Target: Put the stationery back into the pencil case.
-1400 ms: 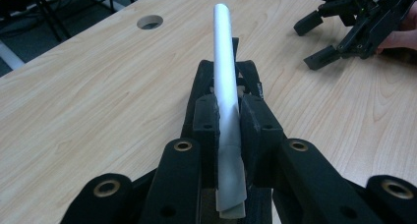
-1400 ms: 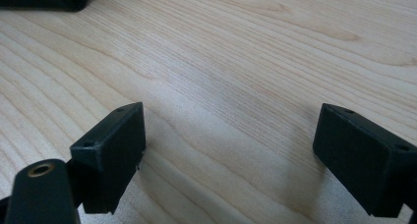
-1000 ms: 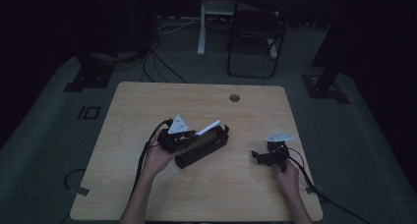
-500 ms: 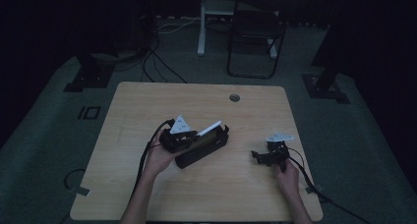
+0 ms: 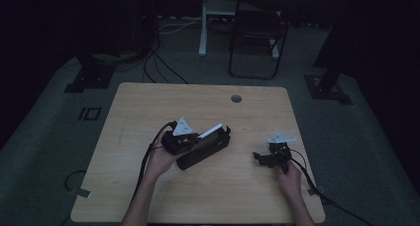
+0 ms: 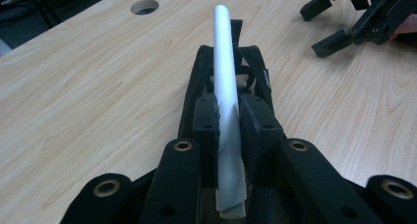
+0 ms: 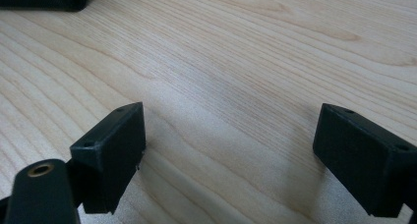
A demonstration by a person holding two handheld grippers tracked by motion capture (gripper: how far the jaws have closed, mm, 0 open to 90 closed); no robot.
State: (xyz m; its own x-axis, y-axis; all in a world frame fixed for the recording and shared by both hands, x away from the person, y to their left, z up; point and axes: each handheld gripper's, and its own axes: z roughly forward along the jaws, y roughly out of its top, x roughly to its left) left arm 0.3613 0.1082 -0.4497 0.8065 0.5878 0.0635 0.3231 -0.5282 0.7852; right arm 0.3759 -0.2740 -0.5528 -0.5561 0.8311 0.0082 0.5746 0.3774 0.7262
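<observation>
A long black pouch (image 5: 204, 148) (image 6: 223, 71) lies on the wooden table (image 5: 148, 102) near its middle. A white stick-like object (image 6: 225, 86) (image 5: 210, 131) points up out of it. My left gripper (image 6: 228, 123) (image 5: 198, 139) is shut on that white object, right above the pouch. My right gripper (image 5: 258, 157) (image 7: 228, 150) sits low over bare wood at the right side of the table, open, with nothing between its jaws. In the left gripper view the right gripper (image 6: 339, 17) shows at the top right.
A round cable hole (image 5: 236, 98) (image 6: 144, 7) is near the table's far edge. A black chair (image 5: 257, 32) and a white desk leg (image 5: 202, 23) stand on the floor beyond. Cables trail off the near edge from both grippers.
</observation>
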